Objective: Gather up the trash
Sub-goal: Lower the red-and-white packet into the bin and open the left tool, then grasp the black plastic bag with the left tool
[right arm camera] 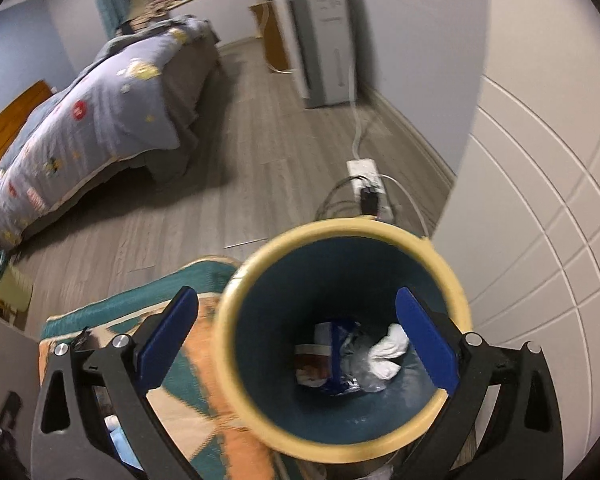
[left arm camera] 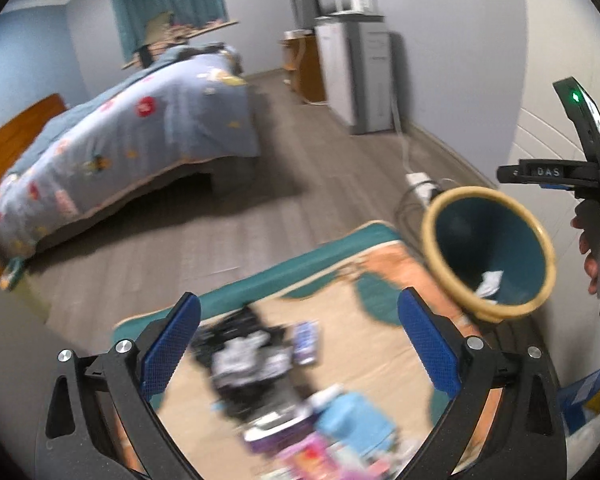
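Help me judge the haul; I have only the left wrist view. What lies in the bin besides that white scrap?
Observer: The right wrist view looks straight down into the bin: a crumpled blue wrapper lies beside the white tissue.
Operator: Anything else in there?
Observer: A small printed pack on the wrapper's other side, and clear plastic under the tissue.
Operator: Is the right gripper carrying something?
Observer: No, its fingers stand wide open over the bin with nothing between them.
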Action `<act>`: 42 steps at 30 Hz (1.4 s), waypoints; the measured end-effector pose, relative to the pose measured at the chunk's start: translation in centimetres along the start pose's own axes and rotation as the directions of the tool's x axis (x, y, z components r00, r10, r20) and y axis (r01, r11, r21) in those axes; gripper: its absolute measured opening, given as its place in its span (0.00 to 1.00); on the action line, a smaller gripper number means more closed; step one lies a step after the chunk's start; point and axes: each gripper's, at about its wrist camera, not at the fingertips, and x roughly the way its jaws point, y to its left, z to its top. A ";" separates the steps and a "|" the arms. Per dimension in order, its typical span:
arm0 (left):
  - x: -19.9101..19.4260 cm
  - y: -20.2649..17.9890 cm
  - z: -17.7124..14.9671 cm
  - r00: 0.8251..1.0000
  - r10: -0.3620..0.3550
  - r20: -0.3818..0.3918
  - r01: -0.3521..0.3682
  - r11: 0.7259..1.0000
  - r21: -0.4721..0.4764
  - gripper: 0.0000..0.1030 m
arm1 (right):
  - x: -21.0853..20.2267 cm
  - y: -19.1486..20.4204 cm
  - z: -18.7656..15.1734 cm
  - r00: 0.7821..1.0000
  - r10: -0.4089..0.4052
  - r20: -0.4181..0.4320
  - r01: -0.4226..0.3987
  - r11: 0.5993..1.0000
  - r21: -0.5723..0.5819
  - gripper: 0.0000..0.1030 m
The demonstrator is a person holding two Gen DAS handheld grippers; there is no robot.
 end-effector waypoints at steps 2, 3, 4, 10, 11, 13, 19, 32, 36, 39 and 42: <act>-1.3 2.1 -0.9 0.999 0.035 0.011 -0.034 0.999 -0.028 0.95 | -0.6 1.8 -0.1 1.000 0.012 0.009 -0.012 0.999 -0.035 0.94; -1.8 3.1 -1.4 0.998 0.053 0.016 -0.052 0.998 -0.047 0.95 | -0.9 2.9 -0.2 1.000 0.023 0.013 -0.023 0.998 -0.054 0.94; -2.2 3.9 -1.9 0.997 0.070 0.020 -0.069 0.996 -0.065 0.95 | -1.1 3.9 -0.3 0.999 0.033 0.014 -0.032 0.997 -0.070 0.94; -2.3 8.8 -4.7 0.993 0.115 -0.021 -0.117 0.979 -0.170 0.95 | -1.5 10.3 -2.4 0.998 0.058 -0.019 -0.060 0.977 -0.206 0.94; -2.4 9.4 -4.9 0.993 0.114 -0.018 -0.115 0.976 -0.185 0.95 | -1.5 11.4 -3.1 0.997 0.065 -0.031 -0.070 0.971 -0.231 0.94; -2.4 10.3 -5.4 0.994 0.110 -0.028 -0.113 0.973 -0.201 0.95 | -0.9 13.5 -4.6 0.994 0.082 -0.078 -0.100 0.956 -0.275 0.94; -1.9 12.2 -6.3 0.990 0.129 -0.050 -0.137 0.965 -0.222 0.95 | 1.3 16.9 -8.0 0.979 0.076 -0.188 -0.134 0.939 -0.317 0.94; 4.6 9.1 -8.0 0.986 0.083 -0.145 -0.096 0.992 -0.085 0.95 | 5.9 17.0 -7.6 0.973 0.013 -0.233 -0.071 0.967 -0.243 0.94; 7.6 6.8 -7.8 0.984 0.016 -0.179 -0.027 0.998 -0.058 0.95 | 6.8 16.9 -7.6 0.975 -0.020 -0.223 -0.042 0.962 -0.269 0.94; 9.4 6.4 -7.4 0.978 -0.055 -0.201 0.035 0.994 -0.104 0.95 | 7.5 16.8 -7.8 0.971 -0.029 -0.236 -0.038 0.961 -0.274 0.94; 11.1 5.8 -7.4 0.971 -0.072 -0.228 0.051 0.994 -0.099 0.93 | 8.1 16.6 -7.8 0.968 -0.028 -0.250 -0.040 0.964 -0.264 0.94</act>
